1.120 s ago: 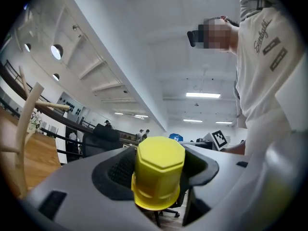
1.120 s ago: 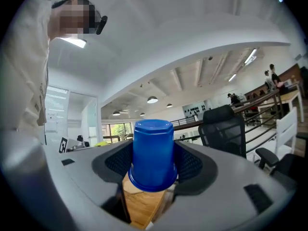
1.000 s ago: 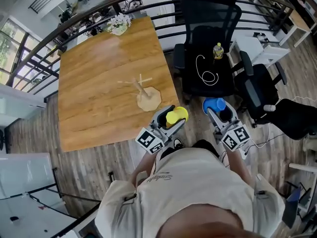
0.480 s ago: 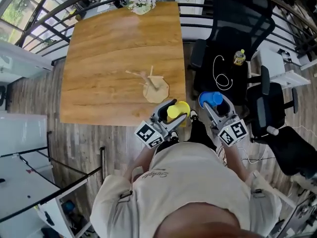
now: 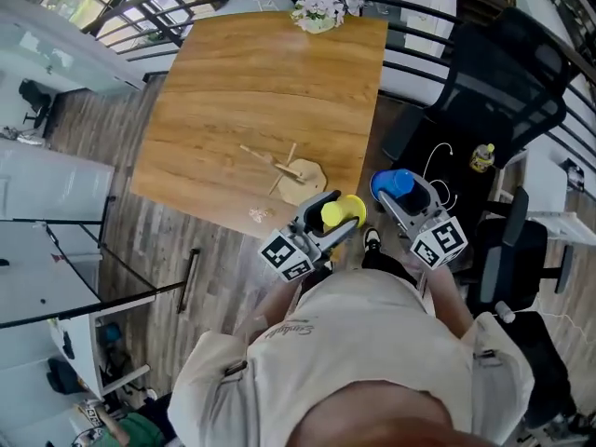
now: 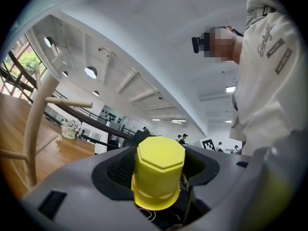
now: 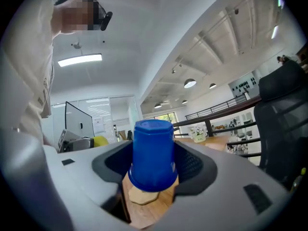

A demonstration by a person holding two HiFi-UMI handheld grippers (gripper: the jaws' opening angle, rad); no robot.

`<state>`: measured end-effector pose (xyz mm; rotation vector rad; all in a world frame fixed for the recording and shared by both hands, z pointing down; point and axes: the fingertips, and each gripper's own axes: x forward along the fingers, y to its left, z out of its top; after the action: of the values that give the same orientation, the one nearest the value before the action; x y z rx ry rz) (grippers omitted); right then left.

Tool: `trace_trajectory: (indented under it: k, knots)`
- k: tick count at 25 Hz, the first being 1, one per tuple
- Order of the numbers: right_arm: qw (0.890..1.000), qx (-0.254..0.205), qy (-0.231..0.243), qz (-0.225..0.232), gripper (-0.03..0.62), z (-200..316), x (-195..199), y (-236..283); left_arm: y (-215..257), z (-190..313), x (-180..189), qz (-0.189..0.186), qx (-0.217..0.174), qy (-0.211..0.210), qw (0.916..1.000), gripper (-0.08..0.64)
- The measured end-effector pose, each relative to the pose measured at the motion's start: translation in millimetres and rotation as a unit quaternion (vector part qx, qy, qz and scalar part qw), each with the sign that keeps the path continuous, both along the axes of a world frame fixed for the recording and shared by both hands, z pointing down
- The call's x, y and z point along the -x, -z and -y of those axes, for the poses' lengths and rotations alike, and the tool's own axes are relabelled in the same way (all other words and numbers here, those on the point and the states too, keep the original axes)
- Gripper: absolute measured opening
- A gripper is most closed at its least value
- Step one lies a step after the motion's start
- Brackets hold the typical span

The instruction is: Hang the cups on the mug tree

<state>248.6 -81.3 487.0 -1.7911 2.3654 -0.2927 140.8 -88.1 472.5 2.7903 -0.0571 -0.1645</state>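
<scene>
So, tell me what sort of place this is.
Probably an open-plan office, perhaps on a mezzanine: a black mesh swivel office chair, a square light-wood table, and a dark metal railing behind them.

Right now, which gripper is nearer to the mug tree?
Left. The left gripper, holding the yellow cup, is at the table's near edge, close to the mug tree. The right gripper, with the blue cup, is farther right, off the table.
</scene>
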Motion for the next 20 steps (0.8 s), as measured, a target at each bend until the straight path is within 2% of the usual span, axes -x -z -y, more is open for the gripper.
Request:
trace_trajectory:
  k: [4, 9, 15, 20]
  knots:
    - [0.999, 0.001, 0.034, -0.011, 0.256, 14, -22, -7, 1, 5, -10, 0.0, -0.004, 0.044, 0.999, 0.287]
    - [0.999, -0.005, 0.043, 0.002, 0.255, 38, -41, -10, -5, 9, -1, 0.021, -0.007, 0.085, 0.9962, 0.287]
    - [0.993, -0.006, 0.114, 0.01, 0.256, 74, -14, -11, 1, 18, 24, 0.032, -0.017, 0.153, 0.9875, 0.287]
    - [0.98, -0.031, 0.195, 0.01, 0.255, 115, 29, 4, -5, 25, 51, 0.036, -0.009, 0.214, 0.9761, 0.287]
